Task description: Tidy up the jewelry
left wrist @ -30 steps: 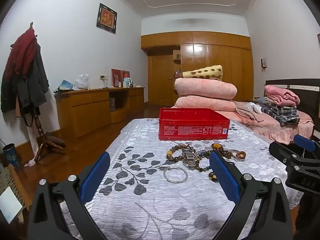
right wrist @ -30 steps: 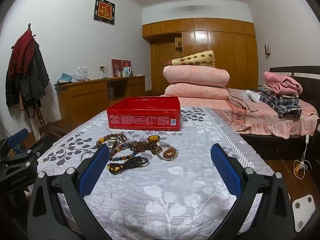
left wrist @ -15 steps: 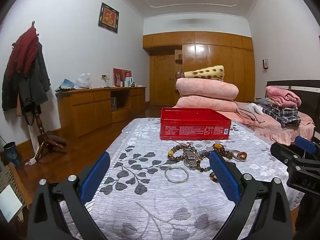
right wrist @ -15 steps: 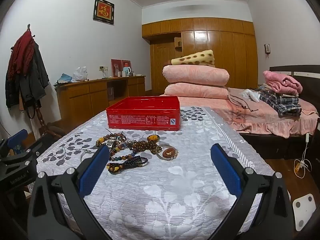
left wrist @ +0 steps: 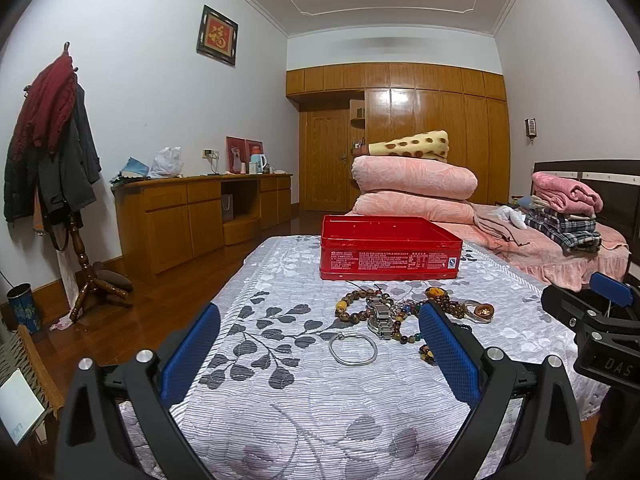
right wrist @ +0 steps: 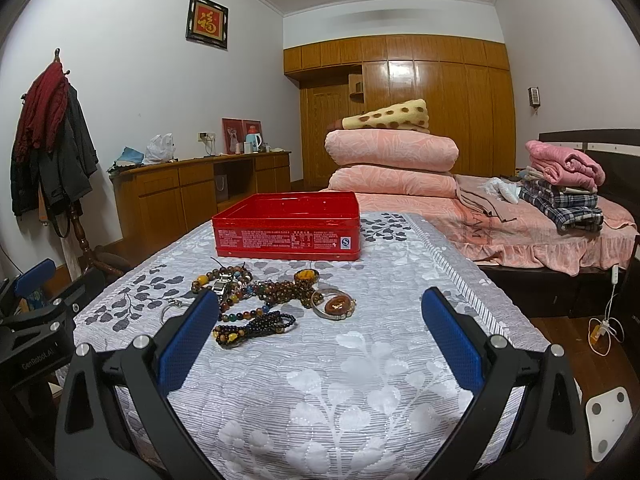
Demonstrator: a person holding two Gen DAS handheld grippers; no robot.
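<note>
A pile of jewelry lies on the grey leaf-patterned tablecloth [left wrist: 280, 392]: bead bracelets [left wrist: 352, 308], a metal watch [left wrist: 382, 316], a silver bangle [left wrist: 353, 349], and an amber-stone bangle [right wrist: 334, 305]. Dark bead strings [right wrist: 256, 326] lie at the near edge of the pile. An open red tin box [left wrist: 388, 252] stands behind the pile; it also shows in the right wrist view [right wrist: 288, 232]. My left gripper [left wrist: 320, 354] is open and empty, just short of the bangle. My right gripper [right wrist: 320, 338] is open and empty, near the bead strings.
A bed with folded pink quilts [left wrist: 416, 188] and clothes [right wrist: 560, 188] stands behind and right of the table. A wooden cabinet [left wrist: 192, 216] and coat rack [left wrist: 60, 160] line the left wall. A white scale [right wrist: 608, 416] lies on the floor right.
Both grippers have drifted very slightly; the jewelry and box sit a touch differently in view. Nothing was picked up or moved.
</note>
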